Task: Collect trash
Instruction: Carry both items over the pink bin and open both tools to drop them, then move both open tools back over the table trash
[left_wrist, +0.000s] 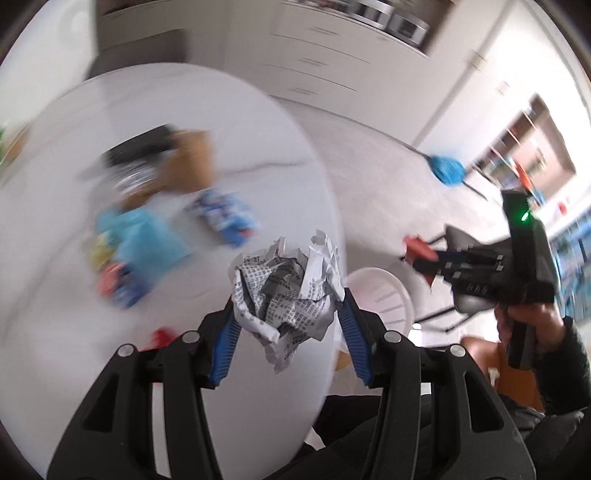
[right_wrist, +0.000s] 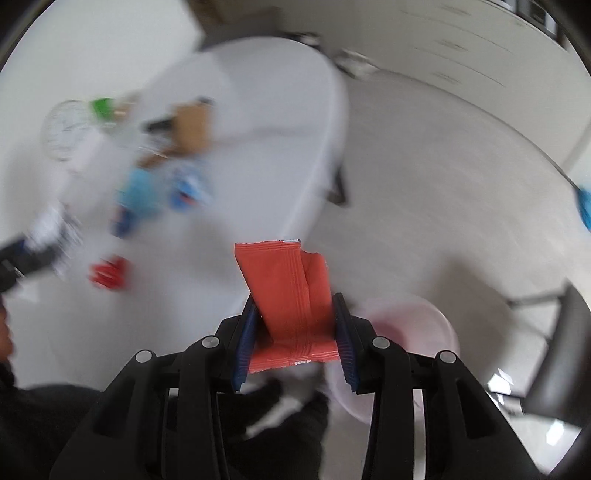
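Crumpled newspaper (left_wrist: 286, 291) sits squeezed in the left gripper (left_wrist: 286, 314) fingers; the right gripper (right_wrist: 295, 325) fingers pinch a red wrapper (right_wrist: 291, 306). Both hang near a white basket (left_wrist: 384, 295) on the floor. About 5 blurry wrappers, maybe more, wait on the white bench (left_wrist: 258, 110).

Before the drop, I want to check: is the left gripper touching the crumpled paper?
Touching. In the left wrist view, both blue pads of the left gripper press against the sides of the crumpled paper, with no gap.
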